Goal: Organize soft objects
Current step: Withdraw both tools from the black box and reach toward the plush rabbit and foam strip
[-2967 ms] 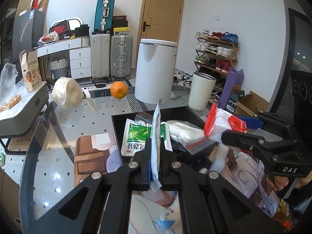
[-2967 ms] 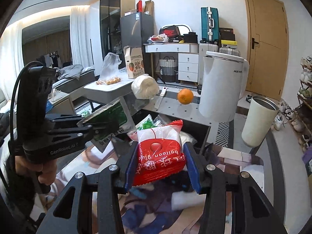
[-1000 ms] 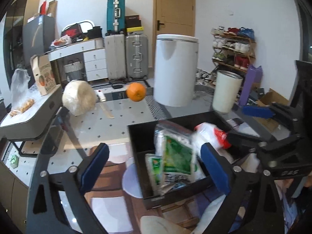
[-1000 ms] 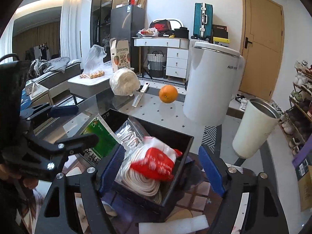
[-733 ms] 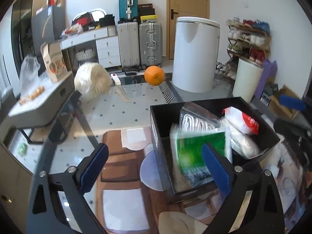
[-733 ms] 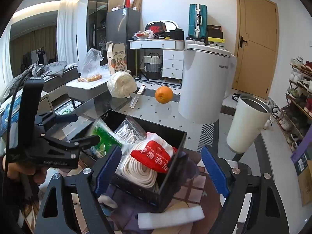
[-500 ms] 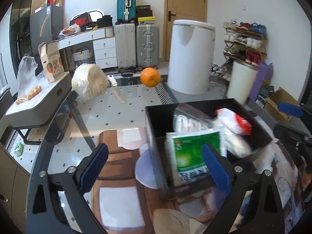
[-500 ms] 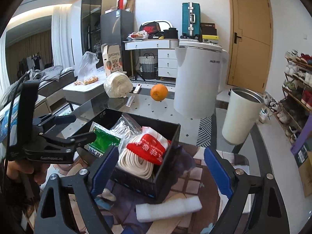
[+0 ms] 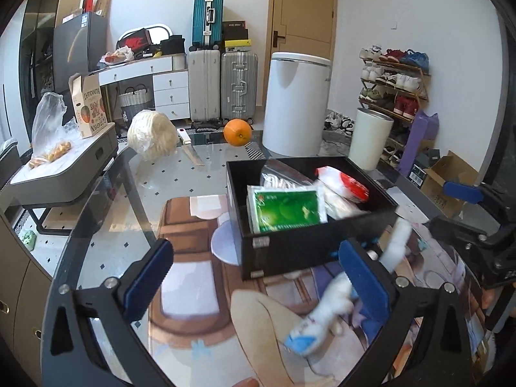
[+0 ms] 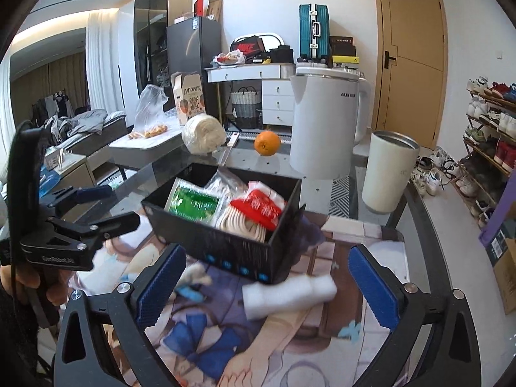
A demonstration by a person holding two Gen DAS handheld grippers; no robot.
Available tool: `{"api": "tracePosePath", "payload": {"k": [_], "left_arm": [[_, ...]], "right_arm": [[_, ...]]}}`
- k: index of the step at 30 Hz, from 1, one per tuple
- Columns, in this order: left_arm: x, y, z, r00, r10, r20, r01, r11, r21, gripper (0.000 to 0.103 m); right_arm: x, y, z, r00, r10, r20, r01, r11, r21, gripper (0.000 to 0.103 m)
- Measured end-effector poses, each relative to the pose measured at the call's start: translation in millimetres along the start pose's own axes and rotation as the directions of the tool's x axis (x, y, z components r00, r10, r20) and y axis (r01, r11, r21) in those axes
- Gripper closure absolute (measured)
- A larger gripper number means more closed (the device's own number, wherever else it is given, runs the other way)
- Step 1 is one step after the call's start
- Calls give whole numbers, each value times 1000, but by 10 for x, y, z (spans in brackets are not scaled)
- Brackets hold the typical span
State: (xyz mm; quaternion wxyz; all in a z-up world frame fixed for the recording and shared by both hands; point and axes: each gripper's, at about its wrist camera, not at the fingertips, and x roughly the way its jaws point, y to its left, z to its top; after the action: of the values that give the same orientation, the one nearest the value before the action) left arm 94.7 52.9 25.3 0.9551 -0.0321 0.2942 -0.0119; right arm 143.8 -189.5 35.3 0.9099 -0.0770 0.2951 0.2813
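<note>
A cluttered living room with suitcases, a shoe rack and a tall white bin surrounds a glass table point(image 9: 106, 193) covered near the camera by a printed mat point(image 10: 338, 332). On the left, the left gripper point(image 9: 254, 283) has its jaws spread wide and still opening, with nothing between them but mat; the black box point(image 9: 309, 245) sits ahead of and slightly right of that gap. In the box lie a green packet point(image 9: 287, 206), a clear bag of white cord point(image 10: 242, 219) and a red-and-white pouch point(image 9: 346, 187), so three soft things look already stowed. A small white-and-blue plush toy point(image 9: 325, 316) lies on the mat right against the left gripper's right finger. Further right, the right gripper point(image 10: 264, 290) is likewise empty and opening, the box just beyond its fingertips, a white foam block point(image 10: 287, 293) lying in the gap. Toy and foam seem to be what remains.
</note>
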Motion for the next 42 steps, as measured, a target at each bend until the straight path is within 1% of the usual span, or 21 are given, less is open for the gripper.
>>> {"api": "tracePosePath", "payload": {"k": [5, 10, 11, 14, 17, 22, 24, 31, 36, 39, 42], "left_arm": [[-97, -80, -186, 1000, 12, 1, -12, 1000, 20, 0], [-20, -125, -339, 999, 1, -50, 1, 1000, 32, 0], [8, -133, -345, 997, -3, -73, 6, 999, 33, 0], [19, -167, -354, 996, -15, -86, 19, 999, 39, 0], [48, -209, -357, 995, 1, -97, 6, 998, 63, 0], [104, -217, -357, 993, -17, -120, 25, 998, 62, 0], [117, -226, -351, 993, -11, -121, 19, 998, 67, 0], [155, -287, -323, 992, -26, -123, 37, 995, 90, 0], [216, -289, -314, 988, -46, -149, 59, 995, 84, 0], [241, -298, -312, 985, -55, -162, 69, 994, 86, 0], [265, -314, -313, 982, -63, -177, 80, 993, 89, 0]], "right_arm": [[-49, -11, -184, 999, 3, -33, -3, 1000, 2, 1], [-3, -19, -348, 996, -5, -89, 5, 1000, -2, 1], [11, -25, -369, 995, -5, -97, 5, 1000, 0, 1], [78, -58, -416, 992, 3, -126, -1, 1000, 15, 1], [149, -94, -438, 989, -3, -147, 7, 1000, 26, 1], [331, -147, -435, 979, -5, -203, 8, 1000, 14, 1], [392, -165, -427, 976, -10, -219, 10, 1000, -1, 1], [578, -192, -381, 968, 32, -248, -50, 997, -64, 1], [766, -243, -359, 958, 23, -287, -53, 994, -97, 1], [857, -276, -353, 953, 38, -300, -70, 993, -96, 1], [975, -305, -354, 936, 67, -345, -98, 992, -74, 1]]}}
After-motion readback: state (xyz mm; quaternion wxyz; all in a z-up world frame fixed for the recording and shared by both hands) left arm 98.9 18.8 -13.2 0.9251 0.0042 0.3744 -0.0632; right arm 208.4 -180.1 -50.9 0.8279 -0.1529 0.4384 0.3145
